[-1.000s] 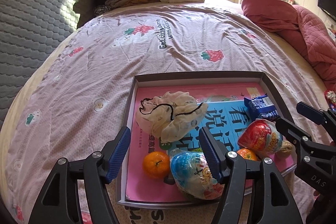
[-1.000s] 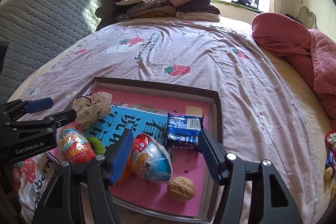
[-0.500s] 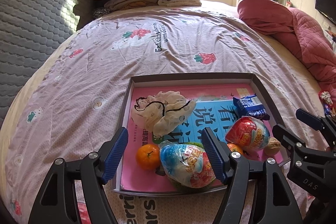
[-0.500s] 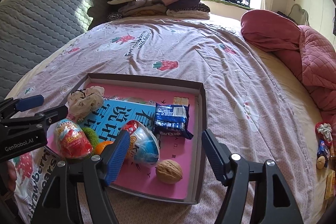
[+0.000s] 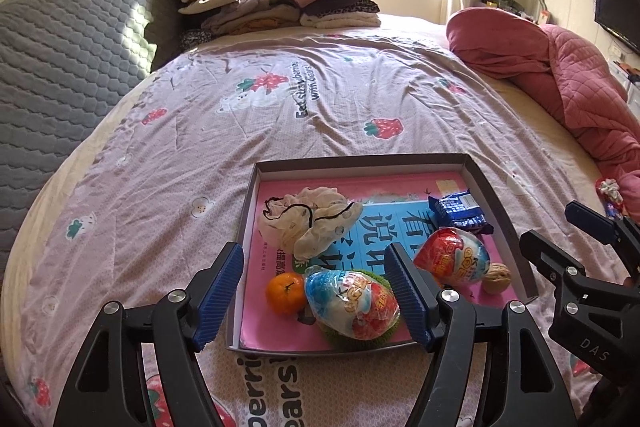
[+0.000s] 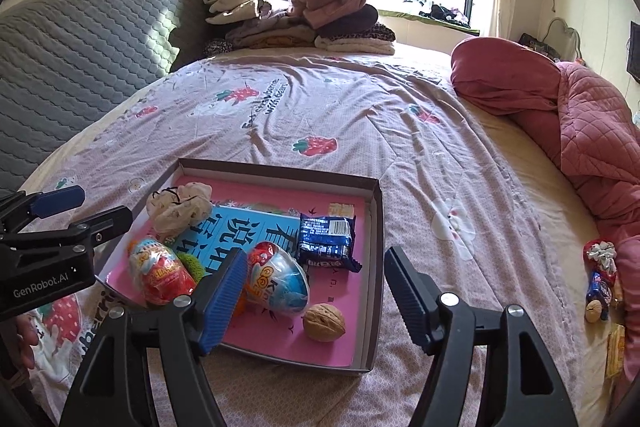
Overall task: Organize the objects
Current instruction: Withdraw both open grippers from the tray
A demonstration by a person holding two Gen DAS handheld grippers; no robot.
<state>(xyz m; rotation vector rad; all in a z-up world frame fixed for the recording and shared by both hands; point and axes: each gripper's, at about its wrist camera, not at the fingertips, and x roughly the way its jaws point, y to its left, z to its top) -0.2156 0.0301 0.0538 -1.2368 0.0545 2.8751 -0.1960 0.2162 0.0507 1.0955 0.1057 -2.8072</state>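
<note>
Pink-lined shallow box (image 5: 498, 201) is lying on the bed (image 5: 320, 99), carrying a cloth pouch (image 5: 306, 223), blue biscuit pack (image 6: 326, 241), walnut (image 6: 323, 321), orange (image 5: 285, 293) and two wrapped toy eggs (image 5: 352, 303). Left tool (image 5: 316, 301) is hovering above the box's near edge, jaws spread wide, gripping nothing. Right tool (image 6: 310, 301) is hovering over the box's near right corner, jaws likewise apart and holding nothing.
</note>
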